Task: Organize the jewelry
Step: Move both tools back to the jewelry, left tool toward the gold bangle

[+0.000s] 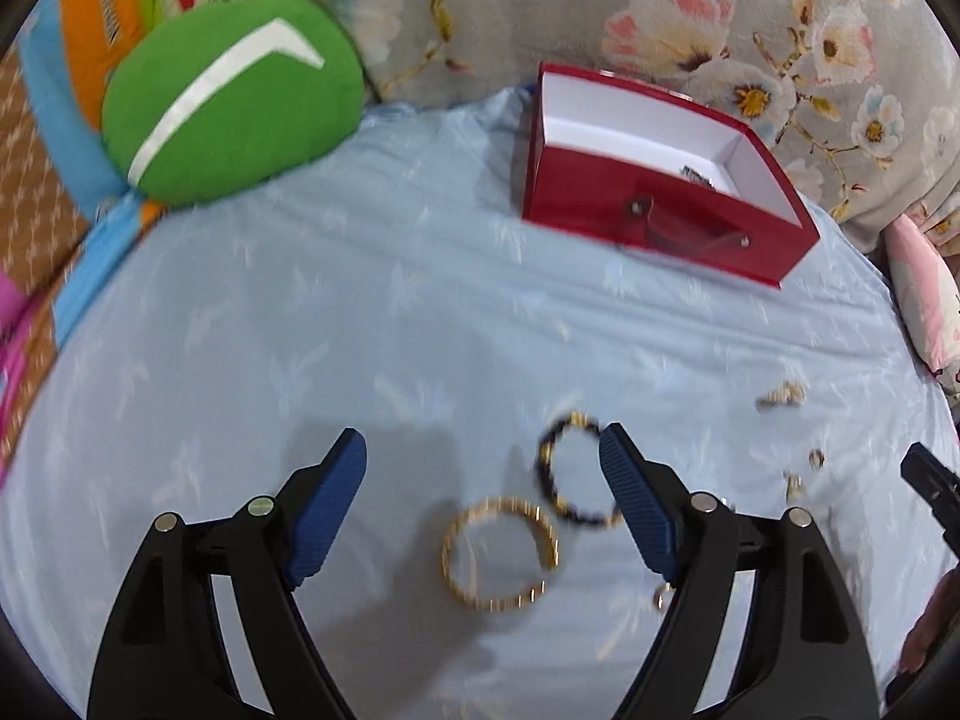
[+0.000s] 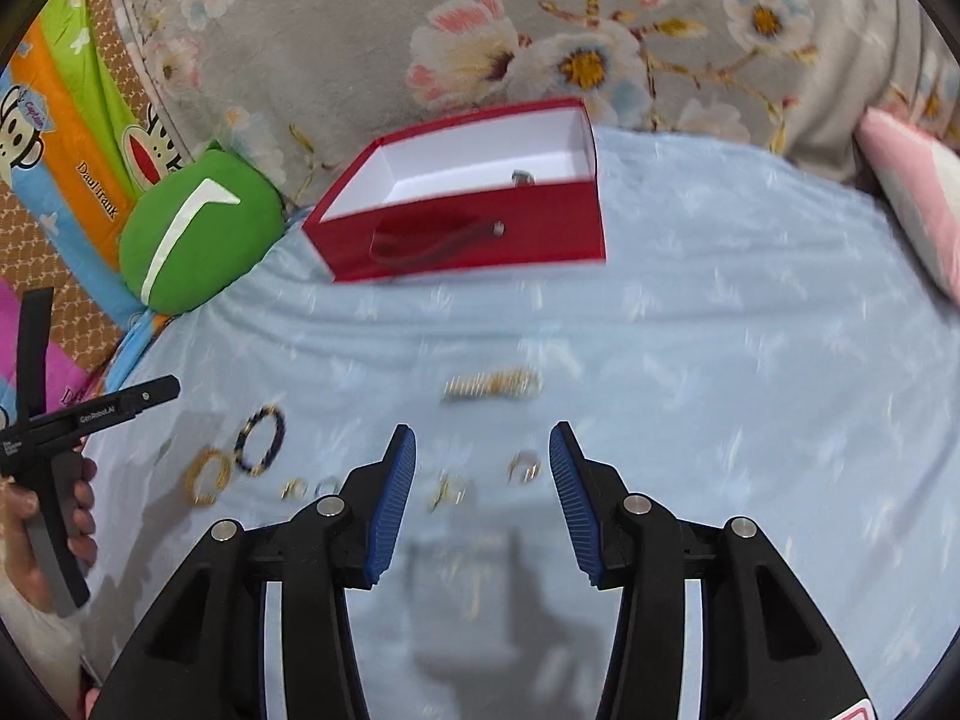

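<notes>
A red box (image 1: 660,210) with a white inside stands open on the light blue sheet; a small dark piece (image 1: 696,175) lies in it. My left gripper (image 1: 483,450) is open above a gold bangle (image 1: 501,553) and a dark beaded bracelet (image 1: 570,471) beside its right finger. My right gripper (image 2: 483,447) is open and empty over small gold rings (image 2: 523,469) and an earring (image 2: 447,492). A gold chain (image 2: 492,385) lies ahead of it. The bangle (image 2: 207,476), bracelet (image 2: 259,441) and box (image 2: 468,222) also show in the right wrist view.
A green cushion (image 1: 234,102) lies at the back left, a pink pillow (image 2: 912,192) at the right, and a flowered grey blanket (image 2: 480,30) behind the box. Small gold pieces (image 1: 780,393) lie to the right. The left gripper's handle (image 2: 54,468) is held by a hand.
</notes>
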Demonstrator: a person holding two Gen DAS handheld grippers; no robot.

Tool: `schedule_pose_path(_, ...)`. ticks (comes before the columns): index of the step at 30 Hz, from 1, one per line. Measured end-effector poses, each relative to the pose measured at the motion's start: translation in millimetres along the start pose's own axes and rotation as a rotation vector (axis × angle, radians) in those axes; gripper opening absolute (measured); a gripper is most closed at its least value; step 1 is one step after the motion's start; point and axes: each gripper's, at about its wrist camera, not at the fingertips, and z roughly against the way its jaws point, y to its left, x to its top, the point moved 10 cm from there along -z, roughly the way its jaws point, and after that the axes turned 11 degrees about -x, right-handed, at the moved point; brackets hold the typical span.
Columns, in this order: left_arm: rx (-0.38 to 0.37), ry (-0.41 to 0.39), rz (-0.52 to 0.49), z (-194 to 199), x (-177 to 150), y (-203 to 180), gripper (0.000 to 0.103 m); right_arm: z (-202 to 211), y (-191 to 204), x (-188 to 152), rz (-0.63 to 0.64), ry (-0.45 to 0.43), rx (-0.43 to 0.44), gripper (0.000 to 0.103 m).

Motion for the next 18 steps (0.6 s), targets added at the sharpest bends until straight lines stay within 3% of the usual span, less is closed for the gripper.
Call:
schedule_pose_path(4, 0.06, 0.01, 0.001, 1.0, -35.1, 8.3, 0.078, 1.5, 9.6, -32.6, 0.016, 0.034, -0.01, 0.046)
schedule_pose_path(8, 0.044, 0.041, 0.02, -6.3, -57.7, 8.5, 0.078, 1.5, 21.0, -54.2, 0.021, 0.063, 0.008, 0.046)
schedule_pose_path(18, 0.029, 0.055, 0.045, -29.7, -64.8, 1.5, 0.082, 3.1, 27.5, -62.1, 0.013, 0.073, 0.015, 0.046)
